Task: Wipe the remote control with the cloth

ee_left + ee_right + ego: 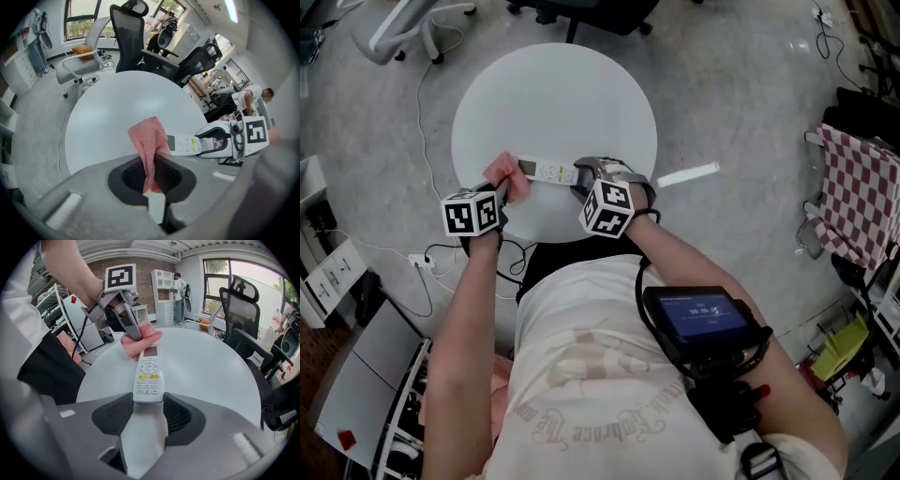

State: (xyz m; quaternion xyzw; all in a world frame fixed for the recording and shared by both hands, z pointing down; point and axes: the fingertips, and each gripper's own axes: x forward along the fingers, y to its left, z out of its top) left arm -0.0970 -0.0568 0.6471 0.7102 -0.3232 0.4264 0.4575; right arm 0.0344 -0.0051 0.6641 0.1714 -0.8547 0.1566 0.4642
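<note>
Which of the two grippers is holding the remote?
The right gripper: the white remote is clamped at its button end there, while the left gripper is shut on the pink cloth.

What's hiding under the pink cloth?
The screen end of the white remote control goes under the pink cloth. Its tip is covered, so it can't be seen. The buttons show beside it.
</note>
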